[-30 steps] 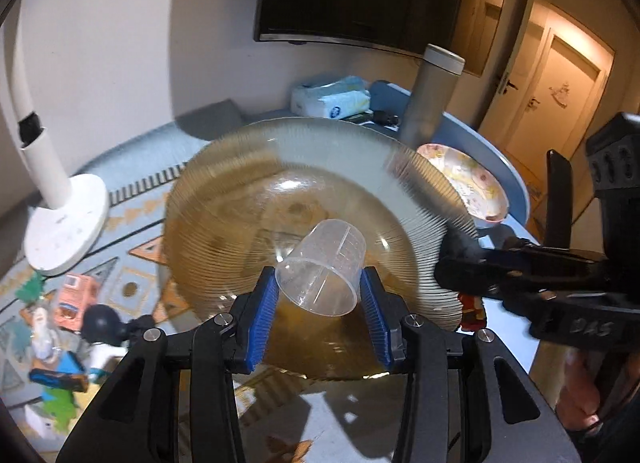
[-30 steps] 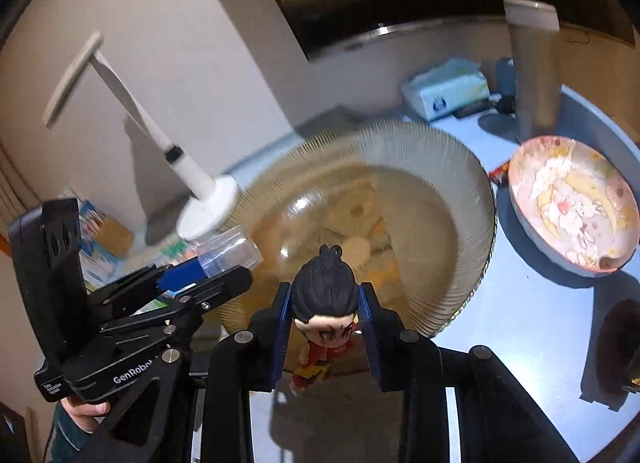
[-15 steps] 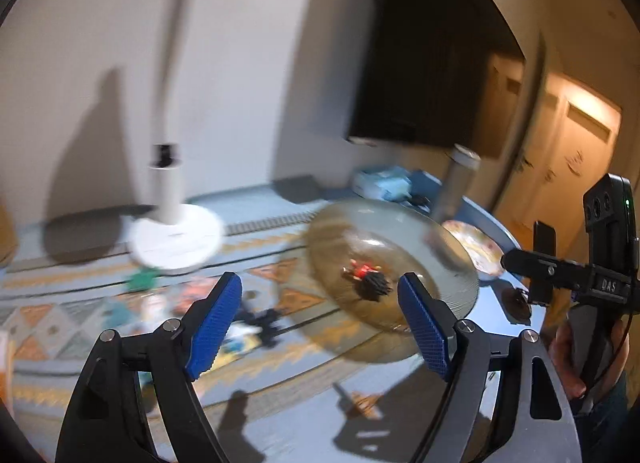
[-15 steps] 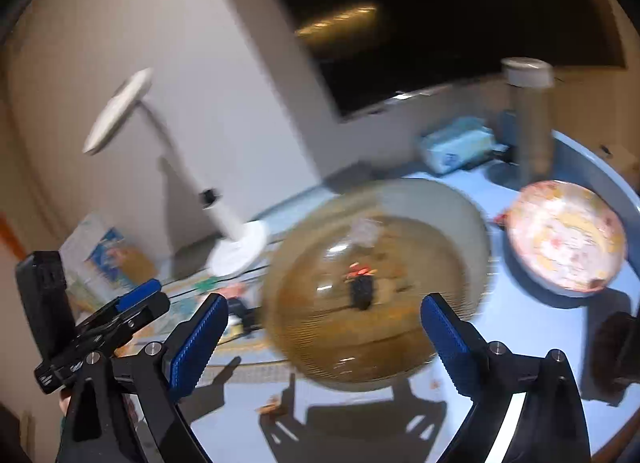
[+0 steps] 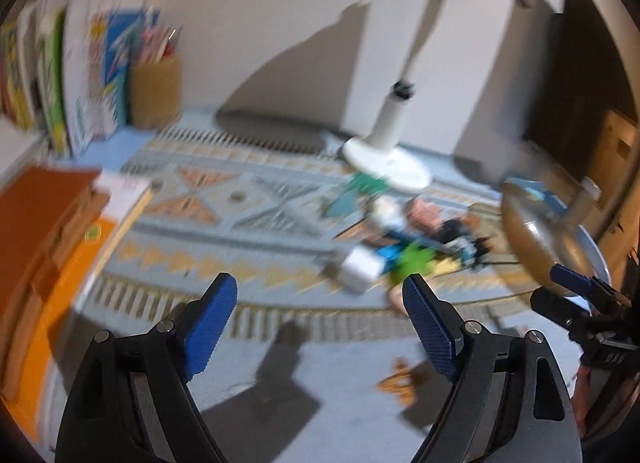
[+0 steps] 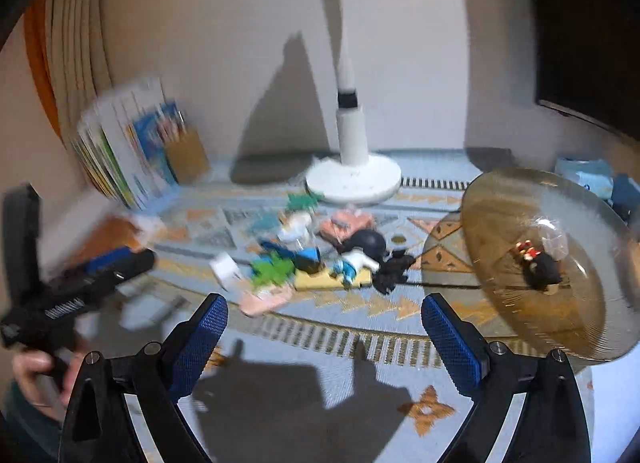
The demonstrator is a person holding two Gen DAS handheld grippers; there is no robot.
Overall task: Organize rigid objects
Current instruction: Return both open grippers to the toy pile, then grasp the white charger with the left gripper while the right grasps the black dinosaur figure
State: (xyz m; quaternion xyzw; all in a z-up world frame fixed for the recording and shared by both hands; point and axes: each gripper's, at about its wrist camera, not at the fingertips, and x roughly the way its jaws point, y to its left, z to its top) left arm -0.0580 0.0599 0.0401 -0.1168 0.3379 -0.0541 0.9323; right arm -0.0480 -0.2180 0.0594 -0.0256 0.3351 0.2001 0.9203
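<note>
tongs [image 5: 320, 311] and [image 6: 324, 327] both wide and empty, figurine [image 6: 538, 265] in amber bowl [image 6: 500, 303]

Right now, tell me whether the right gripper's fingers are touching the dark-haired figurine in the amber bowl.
Apart. The right wrist view shows the right gripper open and empty above the patterned mat, while the figurine lies inside the amber bowl off to its right.

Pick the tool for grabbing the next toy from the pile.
Right, probably. The right tool is open and empty with the toy pile just ahead, centred. The left tool is open too, but the pile sits off to its right.
</note>
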